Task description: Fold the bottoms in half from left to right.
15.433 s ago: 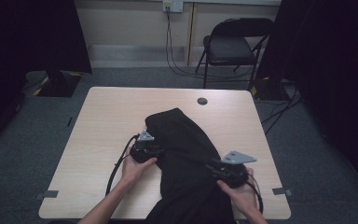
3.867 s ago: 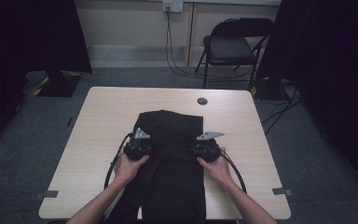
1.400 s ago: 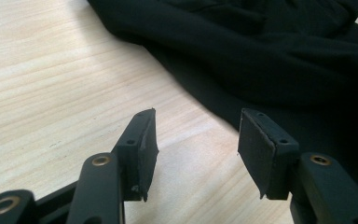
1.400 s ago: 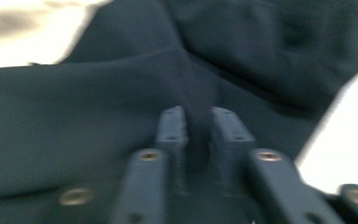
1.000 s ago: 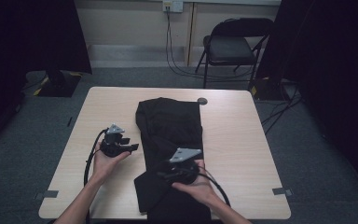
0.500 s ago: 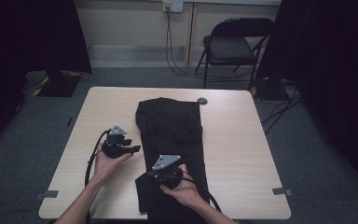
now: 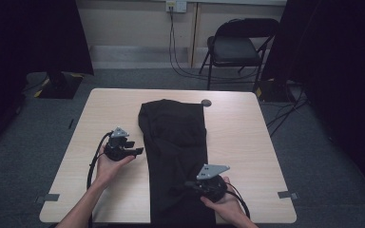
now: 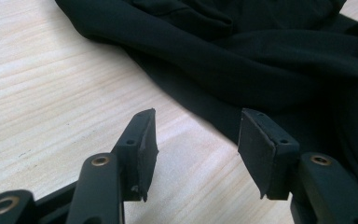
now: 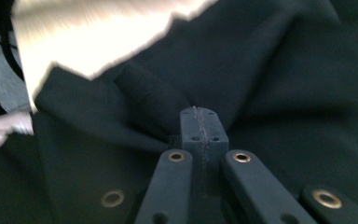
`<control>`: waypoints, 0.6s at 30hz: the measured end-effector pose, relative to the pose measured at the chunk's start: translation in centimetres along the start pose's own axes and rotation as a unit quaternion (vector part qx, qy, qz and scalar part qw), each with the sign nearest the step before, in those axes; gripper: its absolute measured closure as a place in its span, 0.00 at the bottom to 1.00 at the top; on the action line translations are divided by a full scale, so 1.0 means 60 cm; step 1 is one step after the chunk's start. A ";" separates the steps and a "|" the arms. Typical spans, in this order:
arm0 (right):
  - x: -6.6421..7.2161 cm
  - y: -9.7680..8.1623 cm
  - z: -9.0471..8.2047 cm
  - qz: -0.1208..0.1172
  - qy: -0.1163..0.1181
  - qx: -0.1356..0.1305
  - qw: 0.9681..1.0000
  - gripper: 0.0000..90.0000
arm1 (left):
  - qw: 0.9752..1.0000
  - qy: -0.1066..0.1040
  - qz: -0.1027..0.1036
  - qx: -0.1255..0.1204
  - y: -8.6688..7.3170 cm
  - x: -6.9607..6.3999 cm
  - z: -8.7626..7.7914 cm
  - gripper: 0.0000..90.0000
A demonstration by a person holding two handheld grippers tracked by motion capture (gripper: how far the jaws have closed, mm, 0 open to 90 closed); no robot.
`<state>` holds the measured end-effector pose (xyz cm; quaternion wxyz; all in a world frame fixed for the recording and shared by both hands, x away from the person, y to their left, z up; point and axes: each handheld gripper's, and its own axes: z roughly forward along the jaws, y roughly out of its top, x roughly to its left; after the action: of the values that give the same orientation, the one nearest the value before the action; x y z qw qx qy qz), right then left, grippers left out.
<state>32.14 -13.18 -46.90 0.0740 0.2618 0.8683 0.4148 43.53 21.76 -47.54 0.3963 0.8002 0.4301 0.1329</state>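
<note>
A black garment (image 7: 176,142) lies lengthwise down the middle of the light wooden table (image 7: 247,142), its near end reaching the front edge. My right gripper (image 7: 184,186) rests on that near end, shut on a raised fold of the black cloth (image 9: 144,100); in the right gripper view its jaws (image 9: 198,119) press together with fabric bunched around the tips. My left gripper (image 7: 139,151) is held just left of the garment's edge, open. In the left gripper view its fingertips (image 8: 196,128) stand apart over bare wood, with the garment's edge (image 8: 242,65) right in front of them.
A round cable grommet (image 7: 206,102) sits at the table's far edge beside the garment's top. A black folding chair (image 7: 240,47) stands behind the table. Tape marks (image 7: 51,197) lie on the grey carpet, and cables trail from both grippers.
My right gripper has swung from the garment's near left part toward the right, drawing the cloth's near left corner inward. The left gripper has hardly moved and stays open.
</note>
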 end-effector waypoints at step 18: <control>-0.214 0.101 0.060 0.097 -0.130 -0.027 0.986 0.47 | 0.998 -0.021 -0.032 -0.057 0.080 0.007 0.045 0.61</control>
<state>46.71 -14.23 -45.78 0.1531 0.3944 0.8104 0.4053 48.05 19.18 -45.75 0.4539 0.7651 0.4385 0.1276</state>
